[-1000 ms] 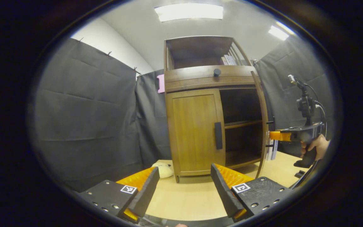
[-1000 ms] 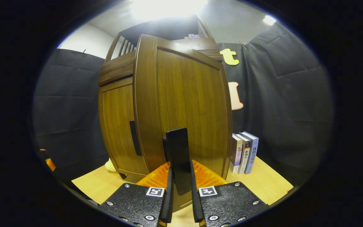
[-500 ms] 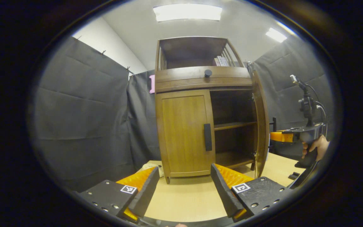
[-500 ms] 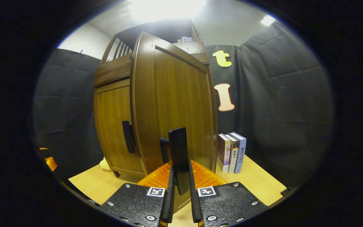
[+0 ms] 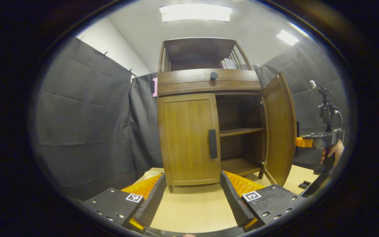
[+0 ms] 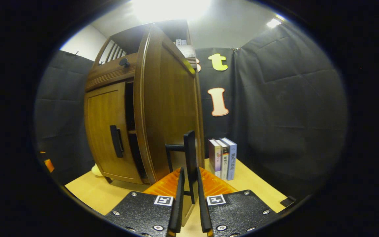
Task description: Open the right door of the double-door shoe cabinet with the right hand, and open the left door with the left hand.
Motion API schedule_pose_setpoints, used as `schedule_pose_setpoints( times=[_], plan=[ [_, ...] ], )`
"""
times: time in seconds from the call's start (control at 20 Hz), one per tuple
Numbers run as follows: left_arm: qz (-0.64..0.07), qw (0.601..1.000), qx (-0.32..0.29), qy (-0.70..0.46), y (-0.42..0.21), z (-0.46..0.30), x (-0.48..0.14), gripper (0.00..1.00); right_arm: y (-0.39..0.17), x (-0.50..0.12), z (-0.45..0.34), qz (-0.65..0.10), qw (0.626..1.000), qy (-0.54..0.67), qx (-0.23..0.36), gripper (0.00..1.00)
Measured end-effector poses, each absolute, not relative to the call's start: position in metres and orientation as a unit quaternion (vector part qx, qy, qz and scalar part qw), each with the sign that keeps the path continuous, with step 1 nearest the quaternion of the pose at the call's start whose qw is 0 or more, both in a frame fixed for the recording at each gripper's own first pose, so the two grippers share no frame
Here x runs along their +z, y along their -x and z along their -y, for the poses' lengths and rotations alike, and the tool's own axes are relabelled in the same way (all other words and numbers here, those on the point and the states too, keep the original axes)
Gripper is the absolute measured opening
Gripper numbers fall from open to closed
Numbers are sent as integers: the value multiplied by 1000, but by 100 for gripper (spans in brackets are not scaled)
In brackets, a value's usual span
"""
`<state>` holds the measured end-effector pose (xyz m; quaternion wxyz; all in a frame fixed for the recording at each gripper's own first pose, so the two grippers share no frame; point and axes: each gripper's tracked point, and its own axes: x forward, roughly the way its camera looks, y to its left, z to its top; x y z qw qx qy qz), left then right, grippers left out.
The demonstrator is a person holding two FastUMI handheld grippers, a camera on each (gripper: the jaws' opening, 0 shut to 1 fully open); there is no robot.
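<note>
The wooden shoe cabinet [image 5: 209, 85] stands on the table straight ahead of my left gripper [image 5: 192, 184], which is open, holds nothing, and is a good way short of it. The left door [image 5: 189, 138] is closed, its black handle [image 5: 212, 144] at its inner edge. The right door [image 5: 280, 131] is swung wide, baring two inner shelves [image 5: 240, 131]. In the right gripper view, my right gripper [image 6: 189, 176] is shut on the right door's black handle [image 6: 189, 151], with the door [image 6: 166, 108] just beyond. That right gripper [image 5: 303, 142], held by a hand [image 5: 332, 151], shows behind the open door.
Three books [image 6: 224, 158] stand upright on the wooden table [image 5: 189, 210] to the right of the cabinet, behind the open door. A pale soft object [image 6: 95, 170] lies by the cabinet's left foot. Above the doors is a drawer with a round knob [image 5: 214, 76].
The right door has swung farther open, from about edge-on to wide, with my right gripper still shut on its handle. My left gripper stays open, and the cabinet has shifted slightly left in its view.
</note>
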<state>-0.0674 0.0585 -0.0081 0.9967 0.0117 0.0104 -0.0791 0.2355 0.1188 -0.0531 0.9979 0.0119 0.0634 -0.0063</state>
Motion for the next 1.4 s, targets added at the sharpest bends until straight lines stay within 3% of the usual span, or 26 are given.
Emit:
schedule_pose_setpoints(
  times=[0.1, 0.35, 0.5, 0.75, 0.85, 0.9, 1.0, 1.05, 1.1, 1.2, 1.25, 1.3, 1.35, 1.4],
  plan=[
    [-13, 996, -86, -10, 68, -58, -9, 90, -232, -50, -119, -62, 998, -11, -17, 17],
    [-22, 995, -97, -5, 64, -55, -12, 87, -222, -52, -70, -58, 997, -3, -55, 17],
    [-22, 994, -105, -6, 62, -52, -13, 100, -216, -53, -53, -59, 996, 0, -72, 17],
    [-19, 993, -114, -11, 61, -50, -16, 100, -208, -52, -22, -53, 993, 7, -106, 17],
    [-20, 993, -116, -11, 59, -50, -15, 100, -205, -51, -25, -56, 994, -3, -92, 17],
    [-18, 993, -117, -11, 58, -49, -13, 100, -206, -50, -27, -55, 995, -1, -88, 12],
    [-16, 993, -120, -10, 55, -48, -13, 100, -202, -41, -28, -43, 995, 23, -88, 15],
    [-16, 992, -122, -10, 54, -47, -12, 93, -198, -36, -29, -37, 995, 35, -90, 18],
    [-14, 992, -123, -12, 54, -48, -12, 100, -194, -32, -26, -30, 994, 46, -98, 29],
    [-10, 992, -124, -13, 51, -48, -10, 100, -185, -26, -27, -22, 993, 53, -102, 46],
    [-6, 992, -124, -13, 49, -48, -9, 93, -180, -25, -30, -19, 994, 49, -98, 62],
    [-4, 992, -123, -13, 47, -47, -8, 93, -177, -25, -31, -18, 994, 48, -96, 79],
    [-3, 993, -121, -12, 46, -48, -8, 100, -173, -27, -33, -18, 994, 48, -95, 95],
    [-3, 993, -120, -11, 44, -48, -8, 100, -174, -27, -37, -18, 994, 49, -91, 95]
  ],
)
